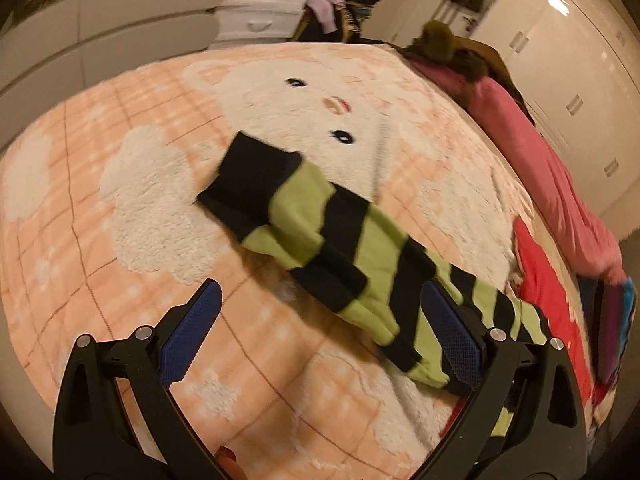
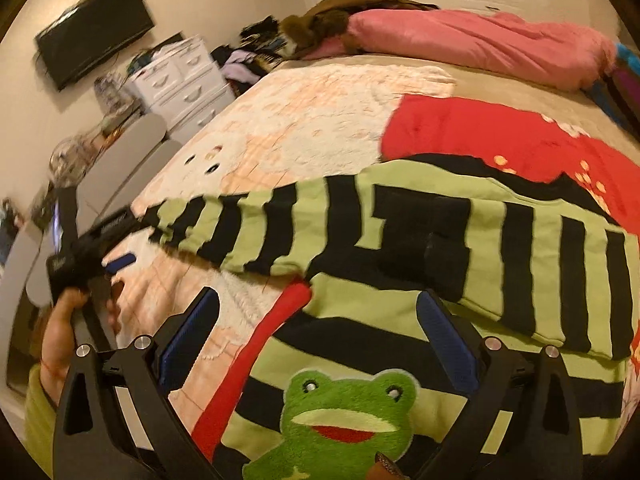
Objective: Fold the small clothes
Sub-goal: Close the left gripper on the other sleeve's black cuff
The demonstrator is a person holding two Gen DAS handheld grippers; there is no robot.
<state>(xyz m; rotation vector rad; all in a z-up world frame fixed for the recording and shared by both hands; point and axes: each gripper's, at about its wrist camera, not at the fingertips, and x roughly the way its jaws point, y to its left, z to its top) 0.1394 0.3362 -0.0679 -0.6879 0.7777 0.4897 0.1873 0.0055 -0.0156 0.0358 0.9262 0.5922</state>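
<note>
- Lying across a peach-and-white bear blanket [image 1: 168,208] on the bed, a green-and-black striped top [image 2: 400,240] is the small garment at hand; its sleeve [image 1: 320,236] stretches out over the blanket toward the bear's face.
- In the right wrist view the top's front shows a plush frog patch [image 2: 344,420] and a red edge strip [image 2: 256,360] along its side.
- The left tongs [image 1: 320,332] are spread wide with nothing between the blue pads [image 1: 192,336]; the sleeve's near end runs past the right-hand pad, though whether it touches cannot be told.
- The right tongs [image 2: 318,340] are likewise released, gaping above the body of the top just beyond the frog patch.
- In the right wrist view a hand [image 2: 64,328] grips the handle of the other tool at the left edge, near the sleeve's cuff.
- A red garment [image 2: 500,140] lies just behind the top, partly under it.
- A pink quilt [image 2: 480,48] is bunched along the bed's far side.
- A white drawer unit [image 2: 184,80] stands by the wall beneath a dark screen [image 2: 96,32].
</note>
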